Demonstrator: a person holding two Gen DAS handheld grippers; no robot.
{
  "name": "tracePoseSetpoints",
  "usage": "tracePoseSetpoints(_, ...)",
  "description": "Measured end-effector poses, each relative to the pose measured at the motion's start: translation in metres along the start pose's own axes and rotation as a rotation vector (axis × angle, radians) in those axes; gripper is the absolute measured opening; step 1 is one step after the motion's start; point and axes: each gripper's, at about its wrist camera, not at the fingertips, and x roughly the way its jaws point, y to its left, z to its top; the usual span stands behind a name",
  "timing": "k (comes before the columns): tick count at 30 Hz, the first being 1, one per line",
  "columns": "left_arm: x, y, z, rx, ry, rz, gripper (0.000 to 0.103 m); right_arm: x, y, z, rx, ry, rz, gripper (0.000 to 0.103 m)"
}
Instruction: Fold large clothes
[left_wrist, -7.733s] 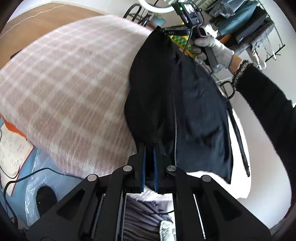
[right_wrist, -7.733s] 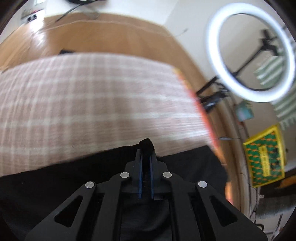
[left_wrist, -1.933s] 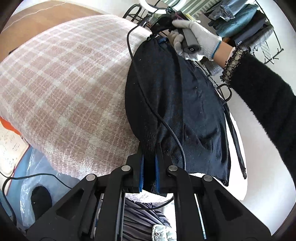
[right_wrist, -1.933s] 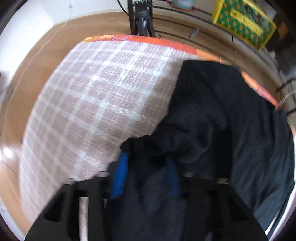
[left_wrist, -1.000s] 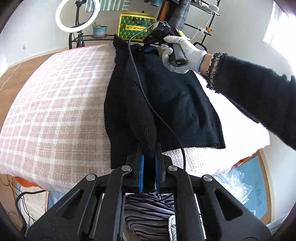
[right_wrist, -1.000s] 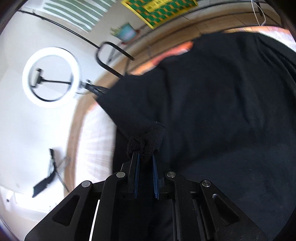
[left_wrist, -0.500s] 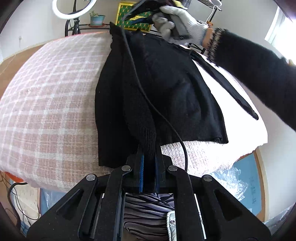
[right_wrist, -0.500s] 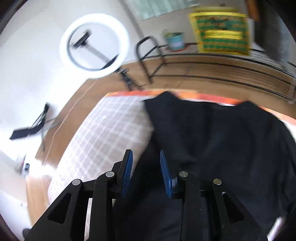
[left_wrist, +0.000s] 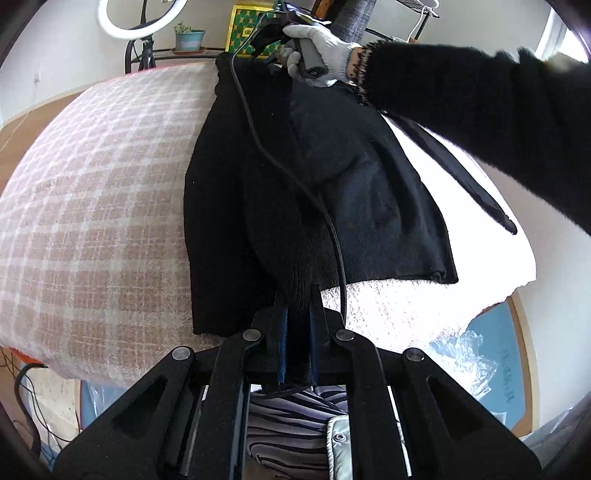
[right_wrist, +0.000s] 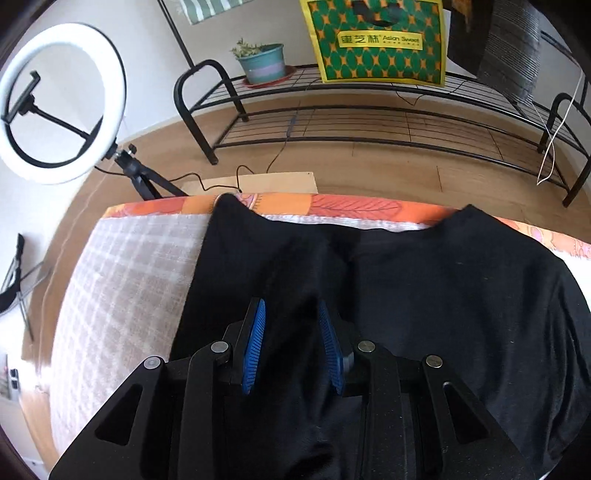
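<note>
The left gripper (left_wrist: 297, 310) pinches a sleeve cuff (left_wrist: 300, 286) of the black sweater (left_wrist: 369, 192) lying on the plaid-blanketed bed (left_wrist: 92, 192), a gloved hand (left_wrist: 317, 48) above its collar.

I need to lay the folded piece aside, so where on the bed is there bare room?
The plaid blanket lies bare left of the black sweater, out to the bed's edge. The right side is crowded: sweater, black strap, a cable, both grippers.

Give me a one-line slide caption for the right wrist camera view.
Right gripper, open, hovering over the black sweater spread on the plaid blanket, ring light and metal rack beyond.
</note>
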Motion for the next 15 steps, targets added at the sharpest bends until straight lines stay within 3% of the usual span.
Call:
tracePoseSetpoints(4,-0.005,0.001,0.0,0.002,-0.017,0.021,0.007,-0.052,-0.009,-0.01,0.052,-0.063,0.153,0.03)
tracePoseSetpoints(9,-0.012,-0.003,-0.002,0.042,-0.049,0.07,0.007,-0.163,-0.02,-0.049,0.062,-0.141,0.362,0.03)
tracePoseSetpoints(12,-0.014,-0.005,-0.002,0.059,-0.062,0.094,0.007,-0.223,-0.02,-0.082,0.017,-0.185,0.401,0.034)
tracePoseSetpoints(15,-0.017,-0.01,-0.002,0.085,-0.078,0.112,0.007,-0.275,-0.023,-0.126,-0.015,-0.21,0.38,0.043)
